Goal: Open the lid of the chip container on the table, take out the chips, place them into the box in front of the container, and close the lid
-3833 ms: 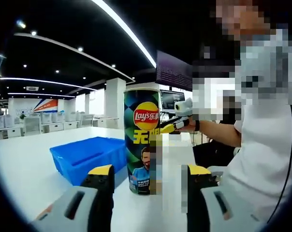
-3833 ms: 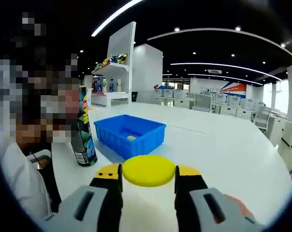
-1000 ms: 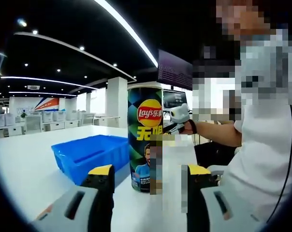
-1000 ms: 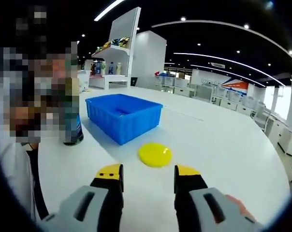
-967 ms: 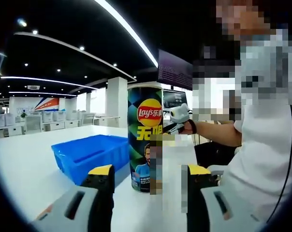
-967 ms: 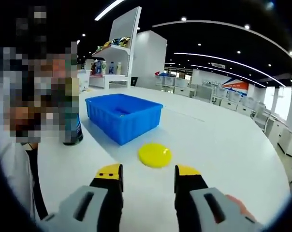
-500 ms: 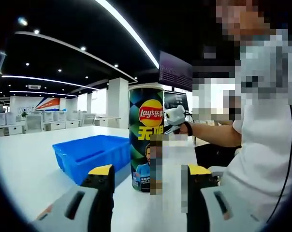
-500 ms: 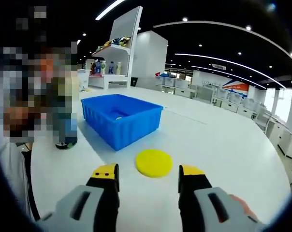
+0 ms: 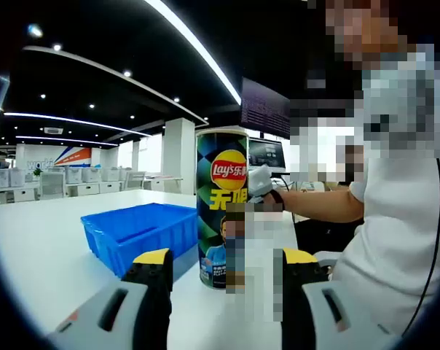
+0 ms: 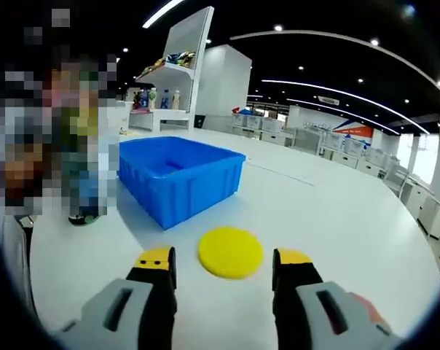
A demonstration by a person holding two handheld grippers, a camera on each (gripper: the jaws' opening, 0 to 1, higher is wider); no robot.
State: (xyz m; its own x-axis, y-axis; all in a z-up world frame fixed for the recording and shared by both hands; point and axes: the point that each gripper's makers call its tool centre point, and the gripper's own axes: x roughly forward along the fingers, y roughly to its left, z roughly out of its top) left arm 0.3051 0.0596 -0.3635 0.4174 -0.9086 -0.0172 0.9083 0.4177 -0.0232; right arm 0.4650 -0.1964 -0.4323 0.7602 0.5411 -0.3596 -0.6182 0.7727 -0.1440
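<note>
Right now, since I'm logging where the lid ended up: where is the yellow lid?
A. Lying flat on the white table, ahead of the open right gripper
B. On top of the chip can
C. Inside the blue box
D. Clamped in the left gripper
A. In the right gripper view the yellow lid lies flat on the table, just ahead of the right gripper, whose jaws stand apart, near the blue box.
</note>
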